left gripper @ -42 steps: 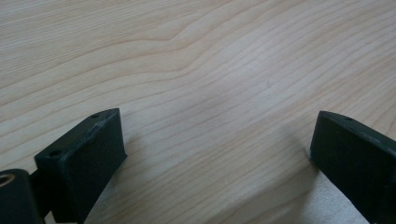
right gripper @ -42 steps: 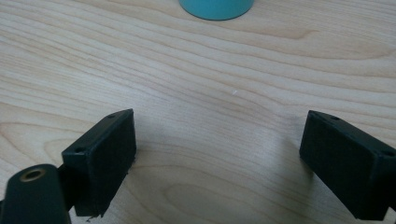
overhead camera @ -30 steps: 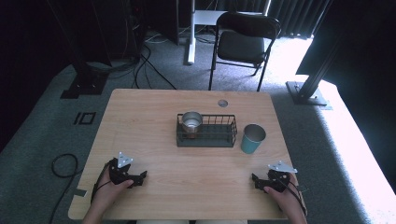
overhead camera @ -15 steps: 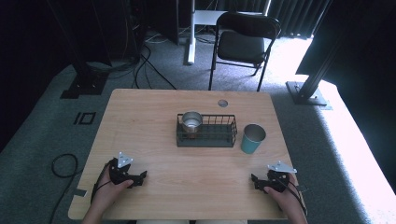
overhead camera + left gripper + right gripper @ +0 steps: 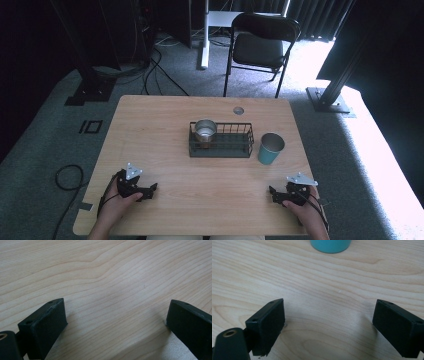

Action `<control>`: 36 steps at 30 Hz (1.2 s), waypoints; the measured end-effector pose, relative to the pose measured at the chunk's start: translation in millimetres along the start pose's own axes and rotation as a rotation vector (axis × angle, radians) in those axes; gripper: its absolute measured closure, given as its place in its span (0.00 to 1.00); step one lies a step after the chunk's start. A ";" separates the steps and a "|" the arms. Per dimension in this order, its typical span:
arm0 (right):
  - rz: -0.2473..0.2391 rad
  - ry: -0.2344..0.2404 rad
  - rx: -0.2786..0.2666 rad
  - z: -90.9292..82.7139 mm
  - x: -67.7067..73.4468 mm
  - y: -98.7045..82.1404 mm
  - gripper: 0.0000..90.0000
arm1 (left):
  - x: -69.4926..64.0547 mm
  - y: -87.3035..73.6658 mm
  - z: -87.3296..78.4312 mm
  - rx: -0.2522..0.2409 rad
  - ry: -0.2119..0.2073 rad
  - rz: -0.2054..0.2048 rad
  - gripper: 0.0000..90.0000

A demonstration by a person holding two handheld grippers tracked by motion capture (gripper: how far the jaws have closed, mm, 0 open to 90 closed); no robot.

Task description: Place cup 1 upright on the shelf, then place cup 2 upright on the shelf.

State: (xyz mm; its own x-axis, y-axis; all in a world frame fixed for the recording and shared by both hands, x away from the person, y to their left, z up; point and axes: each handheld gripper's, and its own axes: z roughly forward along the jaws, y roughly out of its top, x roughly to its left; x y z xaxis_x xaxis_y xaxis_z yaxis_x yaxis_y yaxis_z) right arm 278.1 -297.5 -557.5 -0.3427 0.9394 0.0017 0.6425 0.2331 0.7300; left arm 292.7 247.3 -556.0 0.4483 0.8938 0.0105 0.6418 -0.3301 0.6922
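A black wire basket (image 5: 221, 141) stands at the middle of the wooden table (image 5: 165, 125), with a silver metal cup (image 5: 205, 129) upright in its left end. A teal cup (image 5: 270, 148) stands just right of the basket; its base (image 5: 330, 245) is at the top of the right gripper view. My left gripper (image 5: 152, 189) rests on the table near the front left, open, with bare wood between its jaws (image 5: 115, 315). My right gripper (image 5: 272, 194) rests near the front right, open, also over bare wood (image 5: 329, 315), pointing towards the teal cup.
A small round grommet (image 5: 238, 110) sits in the table near its far edge. A black folding chair (image 5: 262, 45) stands beyond the table, with cables (image 5: 160, 65) on the grey floor to the left. A person's hands hold both grippers at the front edge.
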 end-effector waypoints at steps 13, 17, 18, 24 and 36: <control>-0.007 -0.002 -0.059 -5.7 -0.6 22.2 0.11 | 0.1 0.1 0.1 0.000 -0.001 0.000 0.04; -0.006 -0.007 -0.079 -7.1 -0.9 32.1 0.11 | 0.1 0.2 0.0 0.000 -0.001 0.000 0.04; -0.006 -0.008 -0.083 -7.1 -0.9 33.7 0.11 | 0.1 0.2 0.0 0.000 -0.001 0.000 0.04; 0.005 -0.011 -0.112 -5.8 -0.8 43.4 0.11 | 0.0 0.1 0.0 0.000 0.000 0.000 0.04; 0.026 -0.020 -0.189 -0.5 -2.0 57.0 0.11 | -0.1 0.0 0.0 0.000 0.000 0.000 0.04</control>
State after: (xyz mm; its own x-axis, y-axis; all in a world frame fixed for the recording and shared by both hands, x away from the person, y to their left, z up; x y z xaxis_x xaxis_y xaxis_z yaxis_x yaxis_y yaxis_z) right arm 315.1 -286.3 -515.6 -0.3129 0.9497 0.0096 0.5099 0.1595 0.8453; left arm 292.7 247.2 -556.1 0.4479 0.8940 0.0107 0.6416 -0.3297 0.6925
